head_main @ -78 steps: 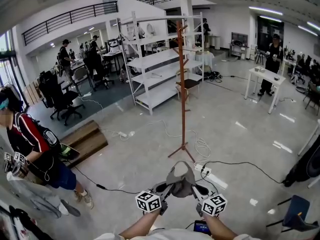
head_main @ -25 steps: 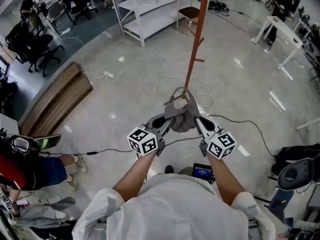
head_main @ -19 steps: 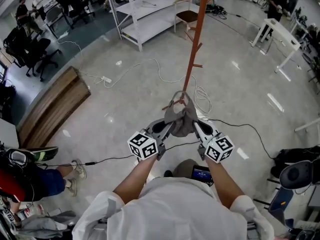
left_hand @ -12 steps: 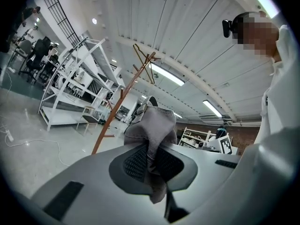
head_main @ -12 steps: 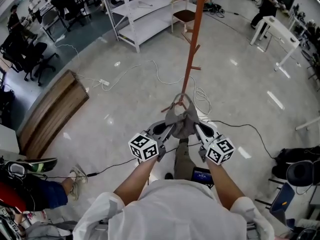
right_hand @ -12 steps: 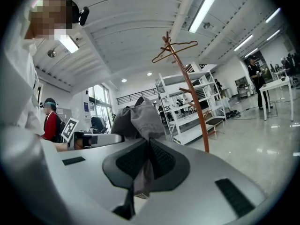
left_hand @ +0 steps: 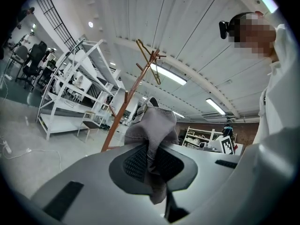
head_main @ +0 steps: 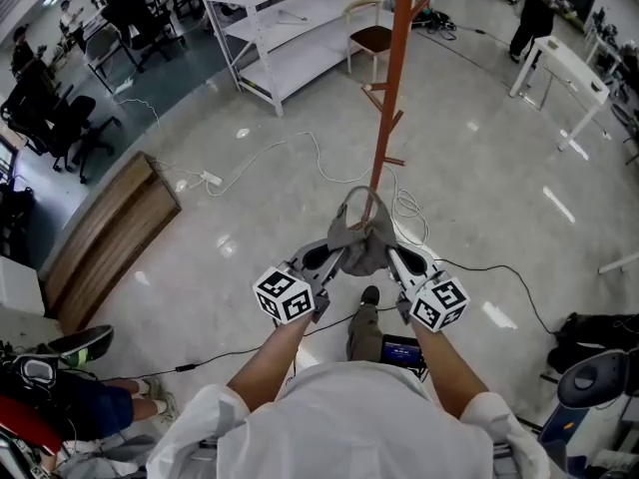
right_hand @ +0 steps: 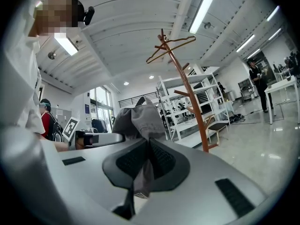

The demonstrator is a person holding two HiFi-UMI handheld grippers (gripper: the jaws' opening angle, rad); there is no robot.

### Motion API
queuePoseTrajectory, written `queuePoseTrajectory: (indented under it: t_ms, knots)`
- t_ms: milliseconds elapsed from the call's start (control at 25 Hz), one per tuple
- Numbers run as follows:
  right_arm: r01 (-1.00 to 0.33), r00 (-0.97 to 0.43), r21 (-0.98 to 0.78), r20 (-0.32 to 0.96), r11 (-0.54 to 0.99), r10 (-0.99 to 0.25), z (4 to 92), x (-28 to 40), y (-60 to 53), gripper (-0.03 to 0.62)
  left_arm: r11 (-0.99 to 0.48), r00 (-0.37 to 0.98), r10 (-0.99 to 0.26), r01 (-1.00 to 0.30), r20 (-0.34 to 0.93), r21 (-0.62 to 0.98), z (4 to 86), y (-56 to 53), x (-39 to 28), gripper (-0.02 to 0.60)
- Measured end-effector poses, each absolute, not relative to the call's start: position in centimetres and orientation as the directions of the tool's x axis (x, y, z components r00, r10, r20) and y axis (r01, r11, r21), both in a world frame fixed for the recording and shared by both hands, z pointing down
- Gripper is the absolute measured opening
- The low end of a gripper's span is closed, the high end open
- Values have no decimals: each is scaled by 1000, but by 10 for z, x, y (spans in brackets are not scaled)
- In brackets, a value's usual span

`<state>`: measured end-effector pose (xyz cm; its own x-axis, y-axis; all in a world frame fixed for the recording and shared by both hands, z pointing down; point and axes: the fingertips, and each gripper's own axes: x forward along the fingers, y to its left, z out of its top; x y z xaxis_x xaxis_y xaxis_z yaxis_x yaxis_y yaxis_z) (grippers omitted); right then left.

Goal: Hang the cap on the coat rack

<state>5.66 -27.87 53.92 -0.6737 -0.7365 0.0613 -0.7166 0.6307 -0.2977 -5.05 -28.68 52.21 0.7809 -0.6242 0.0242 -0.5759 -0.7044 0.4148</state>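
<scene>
A grey cap (head_main: 359, 238) hangs between both grippers in the head view, just in front of the base of the orange-brown coat rack (head_main: 391, 98). My left gripper (head_main: 334, 254) is shut on the cap's left side, and the grey fabric (left_hand: 152, 130) bunches between its jaws. My right gripper (head_main: 387, 254) is shut on the right side, with the cap (right_hand: 138, 121) pinched in its pads. The coat rack (left_hand: 133, 95) rises ahead in the left gripper view, its pegs near the ceiling. In the right gripper view the coat rack (right_hand: 185, 90) stands to the right.
White shelving (head_main: 290, 28) and a chair (head_main: 369, 38) stand behind the rack. Cables (head_main: 300, 158) and a power strip (head_main: 210, 179) lie on the floor. A wooden platform (head_main: 105, 238) is at left, a white table (head_main: 564, 73) at right. A person's foot (head_main: 70, 345) shows at lower left.
I have walked closer to the coat rack and the head view has tilted down. Both grippers keep the cap held between them. The person at left has slid out of frame.
</scene>
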Motion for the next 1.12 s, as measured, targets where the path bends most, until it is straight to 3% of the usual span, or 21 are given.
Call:
queuePoseTrajectory:
  t_ms: [1120]
  knots:
    - [-619,-768,-194,-53,761,-638,490,78,-507,29,-694,715,-697,-654,-52,302,473,-523,-31,31]
